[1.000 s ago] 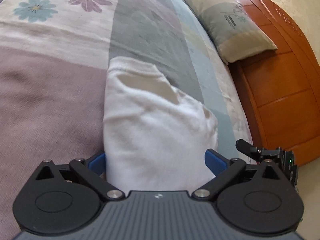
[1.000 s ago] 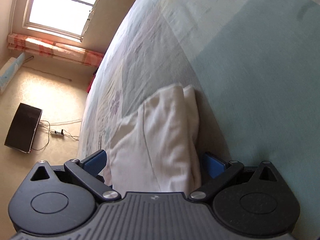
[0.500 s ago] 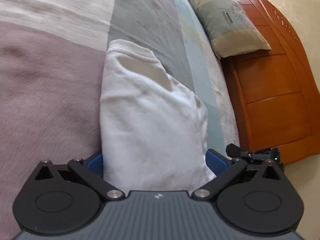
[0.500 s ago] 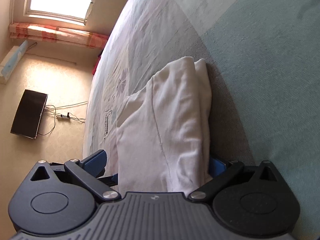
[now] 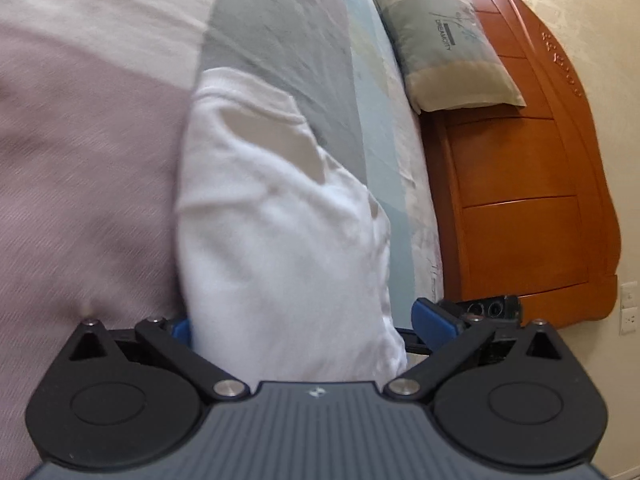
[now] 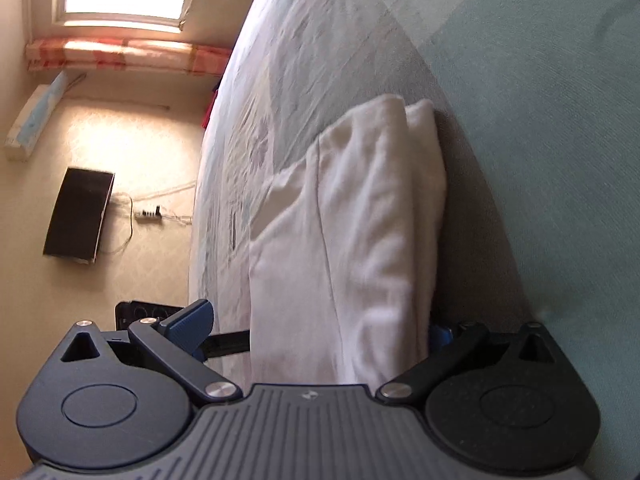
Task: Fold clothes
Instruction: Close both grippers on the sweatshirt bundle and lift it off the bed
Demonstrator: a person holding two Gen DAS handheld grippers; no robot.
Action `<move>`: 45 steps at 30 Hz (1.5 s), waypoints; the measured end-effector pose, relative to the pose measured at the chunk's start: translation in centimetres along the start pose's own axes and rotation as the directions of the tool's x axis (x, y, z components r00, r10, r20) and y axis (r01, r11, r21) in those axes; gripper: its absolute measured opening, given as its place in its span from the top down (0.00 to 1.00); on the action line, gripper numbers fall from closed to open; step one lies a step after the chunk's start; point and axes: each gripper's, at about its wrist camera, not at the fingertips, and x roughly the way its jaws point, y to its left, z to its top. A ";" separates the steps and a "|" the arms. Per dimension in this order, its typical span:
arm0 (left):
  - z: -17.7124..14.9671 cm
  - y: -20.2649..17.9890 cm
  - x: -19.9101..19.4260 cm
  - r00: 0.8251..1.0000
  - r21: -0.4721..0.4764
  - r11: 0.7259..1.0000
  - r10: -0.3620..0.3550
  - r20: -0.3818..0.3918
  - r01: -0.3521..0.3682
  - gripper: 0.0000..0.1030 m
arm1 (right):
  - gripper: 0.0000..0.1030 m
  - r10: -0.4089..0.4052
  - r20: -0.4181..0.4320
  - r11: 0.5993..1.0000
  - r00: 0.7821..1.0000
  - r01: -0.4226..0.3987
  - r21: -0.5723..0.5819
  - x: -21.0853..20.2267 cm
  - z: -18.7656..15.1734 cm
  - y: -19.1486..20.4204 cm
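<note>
Patchwork bedding in mauve, grey and pale green covers the bed, with a pillow and an orange wooden headboard ahead and to the right of the left hand-held gripper. A white garment, already doubled into a thick bundle, runs forward from between its blue fingers, which stand wide apart on either side of the cloth, so it is released. The right hand-held gripper straddles the bundle's other end likewise, fingers spread, not pinching. By my judgement a fold is being set down or squared up; whether another fold follows cannot be told, and any further move needs both ends handled evenly.
</note>
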 end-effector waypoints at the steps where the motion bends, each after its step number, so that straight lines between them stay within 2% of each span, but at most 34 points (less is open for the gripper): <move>1: 0.2 -0.2 0.3 1.000 -0.004 1.000 0.006 -0.002 -0.006 0.02 | 0.00 0.000 0.000 1.000 1.000 0.000 -0.002 0.1 0.0 0.1; 4: 0.1 -0.3 0.0 1.000 -0.001 1.000 0.005 -0.015 -0.005 0.02 | 0.00 -0.002 -0.006 1.000 1.000 0.002 -0.016 0.3 -0.1 0.4; 7: 0.3 0.3 -0.1 1.000 -0.030 0.999 -0.019 -0.007 0.019 0.02 | 0.00 0.030 0.023 0.999 0.999 -0.030 -0.034 0.5 -0.6 0.2; 10: 1.0 -0.3 0.8 1.000 -0.044 0.999 -0.003 -0.020 0.002 0.02 | 0.00 0.016 0.045 1.000 0.999 -0.016 -0.016 1.0 -0.3 0.5; 17: 1.0 -1.4 0.9 0.998 -0.004 1.000 0.026 -0.053 -0.026 0.02 | 0.00 0.002 0.042 0.999 0.999 0.000 -0.044 0.8 -0.5 0.9; 30: 0.5 -1.5 0.7 1.000 -0.066 0.998 -0.018 -0.023 0.017 0.02 | 0.00 0.031 0.079 0.999 0.996 -0.028 -0.037 0.9 -0.8 1.4; 35: 0.4 -2.5 0.4 0.999 -0.049 0.998 -0.026 -0.021 0.025 0.02 | 0.00 0.034 0.075 0.998 0.997 -0.031 -0.046 0.7 -0.6 2.3; 45: 0.1 -4.6 1.0 0.997 -0.048 0.996 -0.071 -0.009 0.070 0.02 | 0.00 0.041 0.088 0.993 0.995 -0.030 -0.116 -2.3 -0.3 4.0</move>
